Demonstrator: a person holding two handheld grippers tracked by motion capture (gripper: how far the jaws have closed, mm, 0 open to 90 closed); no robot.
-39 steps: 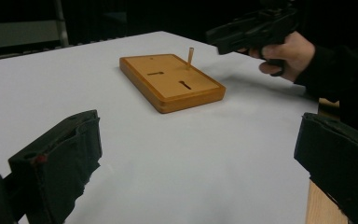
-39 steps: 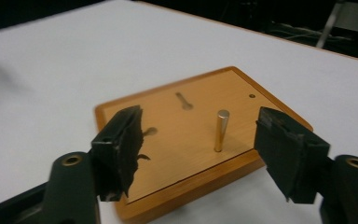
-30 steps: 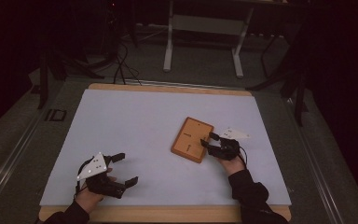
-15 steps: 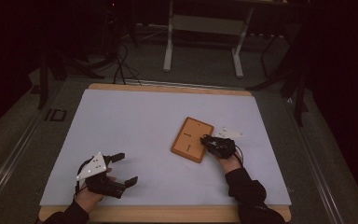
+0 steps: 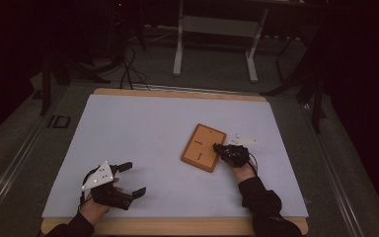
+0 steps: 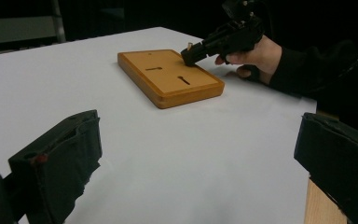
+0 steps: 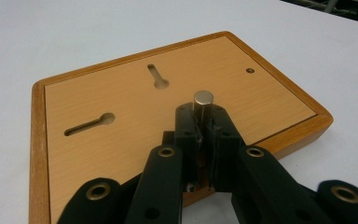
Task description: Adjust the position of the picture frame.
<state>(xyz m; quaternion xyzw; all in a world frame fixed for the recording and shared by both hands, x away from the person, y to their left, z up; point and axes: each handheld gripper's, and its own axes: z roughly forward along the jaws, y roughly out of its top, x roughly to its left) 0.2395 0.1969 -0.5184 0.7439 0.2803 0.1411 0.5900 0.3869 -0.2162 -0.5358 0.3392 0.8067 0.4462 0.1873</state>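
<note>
The right claw [image 7: 200, 122], just closed on the metal pin [image 7: 203, 103], should keep it upright over the wooden board [image 7: 121, 140]; the left claw [image 6: 191, 154] rests released

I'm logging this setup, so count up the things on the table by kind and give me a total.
Wooden board: 1
Metal pin, held in the right gripper: 1
Keyhole slots in the board: 2
Grippers, including the left gripper: 2
Total, slots aside: 4

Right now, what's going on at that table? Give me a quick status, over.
Right gripper just closed on a small metal pin, over the flat wooden board. Left gripper open, idle on the white tabletop. Nothing in the way.
</note>
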